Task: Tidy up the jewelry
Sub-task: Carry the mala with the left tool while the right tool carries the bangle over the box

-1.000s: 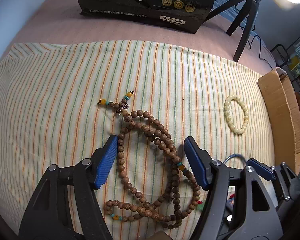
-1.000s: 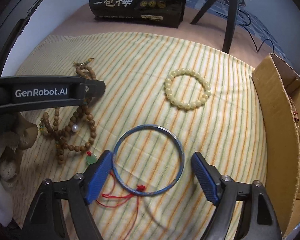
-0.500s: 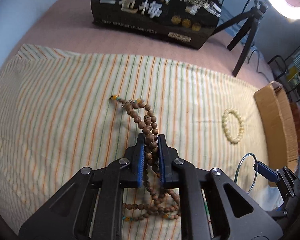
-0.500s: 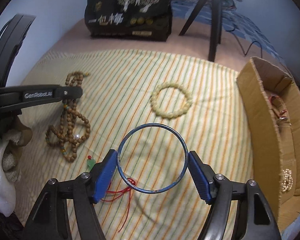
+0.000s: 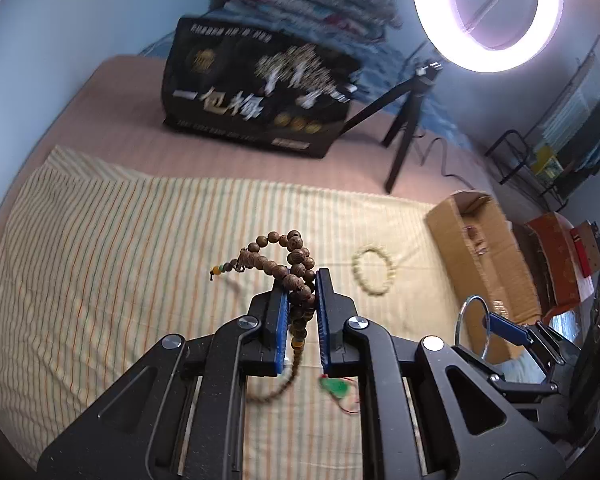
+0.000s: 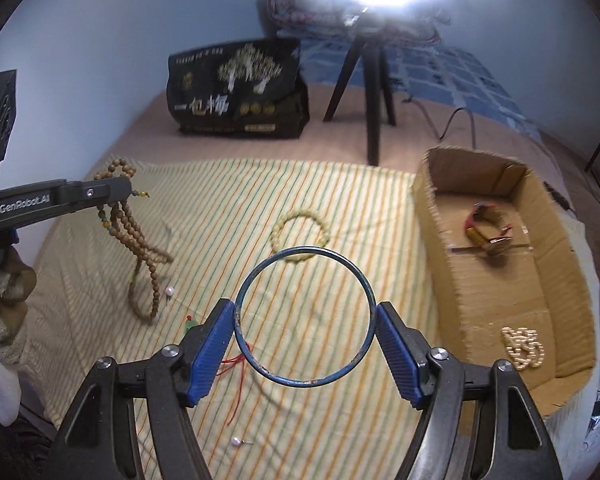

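Both grippers holding jewelry above the striped cloth

The left gripper (image 5: 302, 300) is clamped on the brown bead necklace (image 5: 296, 276), its loops dangling down to the striped cloth (image 5: 100, 260); the right gripper (image 6: 305, 332) pinches the blue bangle (image 6: 305, 314) by its two sides, lifted clear. A pale bead bracelet (image 6: 300, 236) lies on the cloth beyond the bangle, and a green pendant on red cord (image 5: 334, 386) lies near the left gripper. To the right sits the cardboard box (image 6: 440, 232), a white bead strand (image 6: 524, 346) inside it
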Available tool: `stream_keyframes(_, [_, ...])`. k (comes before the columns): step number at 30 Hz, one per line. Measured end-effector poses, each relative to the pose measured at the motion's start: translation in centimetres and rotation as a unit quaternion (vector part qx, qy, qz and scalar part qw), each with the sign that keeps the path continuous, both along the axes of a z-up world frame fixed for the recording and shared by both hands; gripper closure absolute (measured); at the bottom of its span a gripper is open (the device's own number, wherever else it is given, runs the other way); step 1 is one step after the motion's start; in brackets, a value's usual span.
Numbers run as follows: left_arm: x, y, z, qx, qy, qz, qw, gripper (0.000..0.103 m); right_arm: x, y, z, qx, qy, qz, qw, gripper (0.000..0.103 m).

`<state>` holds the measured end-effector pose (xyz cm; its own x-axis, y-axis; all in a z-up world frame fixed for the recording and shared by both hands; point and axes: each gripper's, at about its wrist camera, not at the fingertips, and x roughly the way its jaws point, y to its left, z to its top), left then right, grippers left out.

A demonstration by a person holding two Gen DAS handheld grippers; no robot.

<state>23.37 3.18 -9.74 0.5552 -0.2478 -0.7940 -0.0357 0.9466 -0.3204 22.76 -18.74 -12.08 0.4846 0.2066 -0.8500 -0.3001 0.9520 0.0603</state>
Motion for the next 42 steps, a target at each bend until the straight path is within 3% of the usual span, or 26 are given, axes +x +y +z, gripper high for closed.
stream_keyframes(12, [-1.4, -4.1, 6.2, -0.022, -0.071, -0.037, 0.9966, 0.093, -1.4, -6.0, 4.1, 0.02, -0.044, -0.05, 0.998, 0.03])
stream_keyframes(22, [-0.9, -9.1, 8.2, -0.035, -0.095, -0.073, 0.9921, 0.093, -1.5, -12.9, 5.8, 0.039, -0.058, -0.114, 0.991, 0.03])
stream_keyframes(42, [1.5, -20.2, 9.9, -0.086, -0.128, -0.151, 0.9765, 0.092, -0.4, -19.5, 3.3, 0.034, -0.036, -0.181, 0.982, 0.03])
